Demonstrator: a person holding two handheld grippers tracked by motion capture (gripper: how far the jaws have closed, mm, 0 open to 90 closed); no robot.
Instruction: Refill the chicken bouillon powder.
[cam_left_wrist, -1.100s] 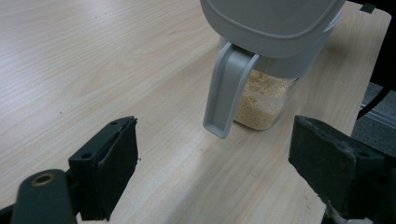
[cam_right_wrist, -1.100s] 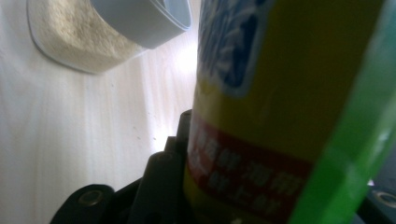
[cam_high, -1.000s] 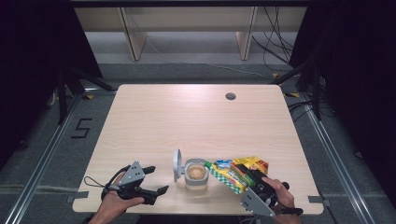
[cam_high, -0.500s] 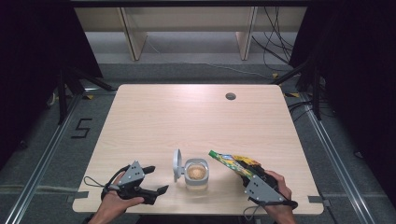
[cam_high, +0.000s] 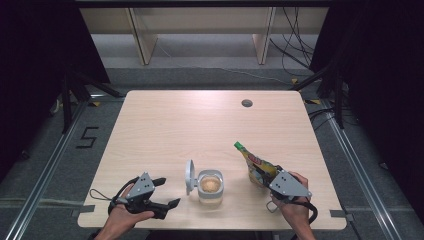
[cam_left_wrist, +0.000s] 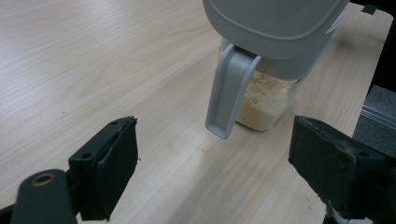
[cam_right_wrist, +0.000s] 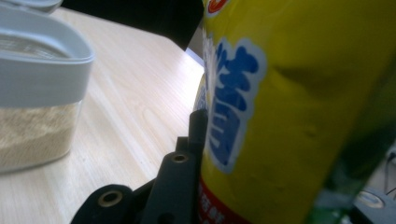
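Yellow printed snack pouch (cam_high: 256, 166) stands tilted right of the clear lidded grain container (cam_high: 210, 186), its long axis rising to a green top pointing away-left. Right gripper (cam_high: 265, 176) clamps it (jaws just closing); left gripper (cam_high: 165, 192) rests open.

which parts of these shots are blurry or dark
Right gripper view: the yellow pouch sits too close and is soft, its right edge in shadow. Left gripper view: the jaws are slightly soft, the container sharp. High view: evenly lit table, dark surroundings.

Pouch (cam_right_wrist: 299, 107) blurred, cut by frame edge; container (cam_left_wrist: 271, 56) top cut off
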